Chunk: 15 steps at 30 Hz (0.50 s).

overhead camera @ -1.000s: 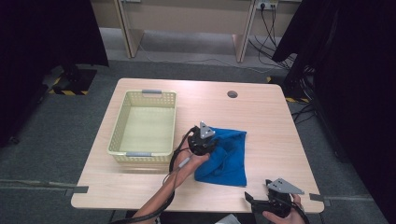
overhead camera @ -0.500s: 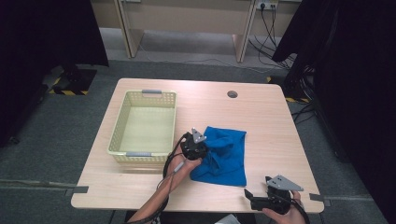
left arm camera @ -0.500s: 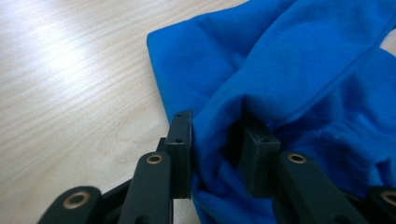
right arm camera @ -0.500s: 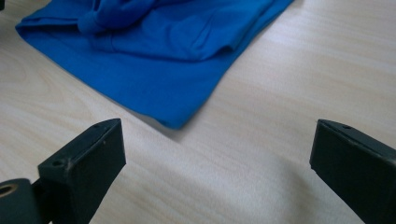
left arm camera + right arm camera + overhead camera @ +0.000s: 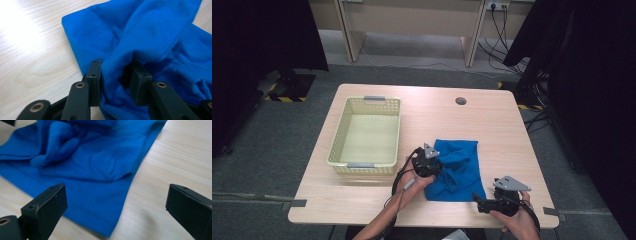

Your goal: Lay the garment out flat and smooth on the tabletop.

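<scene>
My left fingers point(image 5: 94, 75) have just been opening around a fold of the blue cloth point(image 5: 459, 167), which lies right of the basket point(image 5: 367, 132); they sank since earlier. My right gripper point(image 5: 115, 210) gapes wide, holding nothing, at the cloth's near corner.

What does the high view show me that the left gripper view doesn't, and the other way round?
High view: the yellow basket beside the blue cloth, and the right tongs, open, near the cloth's front corner. Left gripper view: a fold of the cloth lying between the left tongs, whose jaws have just been opening. Both: the blue cloth lying on the table.
</scene>
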Available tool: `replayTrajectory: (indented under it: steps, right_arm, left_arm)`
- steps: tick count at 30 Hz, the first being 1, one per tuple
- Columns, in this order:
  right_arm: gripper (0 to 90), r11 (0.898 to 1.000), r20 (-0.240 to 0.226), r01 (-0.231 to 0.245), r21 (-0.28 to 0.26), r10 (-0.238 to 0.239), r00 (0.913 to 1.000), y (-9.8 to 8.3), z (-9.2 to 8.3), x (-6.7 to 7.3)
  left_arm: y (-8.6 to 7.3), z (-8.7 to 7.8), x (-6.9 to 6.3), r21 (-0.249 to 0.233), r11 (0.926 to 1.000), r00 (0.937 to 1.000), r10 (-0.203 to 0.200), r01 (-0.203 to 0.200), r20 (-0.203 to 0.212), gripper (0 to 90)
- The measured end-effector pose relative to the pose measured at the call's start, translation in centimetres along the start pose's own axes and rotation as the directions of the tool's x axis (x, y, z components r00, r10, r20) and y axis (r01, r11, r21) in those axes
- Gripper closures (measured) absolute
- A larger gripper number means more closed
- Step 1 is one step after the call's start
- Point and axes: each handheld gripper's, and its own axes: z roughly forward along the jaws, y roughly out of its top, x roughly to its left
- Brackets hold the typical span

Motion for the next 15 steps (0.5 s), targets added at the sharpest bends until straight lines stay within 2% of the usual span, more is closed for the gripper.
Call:
replayTrajectory:
  steps: [6,12,15]
  right_arm:
    - [4.2,1.000,0.028,-0.012,0.029,0.011,0.9996,0.3,1.0,-1.0]
    - [4.4,0.999,0.042,-0.016,0.045,0.014,0.9990,0.5,1.6,-1.5]
    - [4.8,0.998,0.063,-0.011,0.067,0.007,0.9980,0.6,2.0,-1.6]
  left_arm:
    - [0.1,0.5,-1.4,-0.007,1.0000,0.9992,0.007,-0.007,0.039,64.4]
    - [0.5,1.1,-2.4,-0.015,0.9993,0.9978,0.035,-0.034,0.056,64.9]
    - [0.6,1.0,-2.6,-0.020,0.9978,0.9965,0.064,-0.063,0.053,67.7]
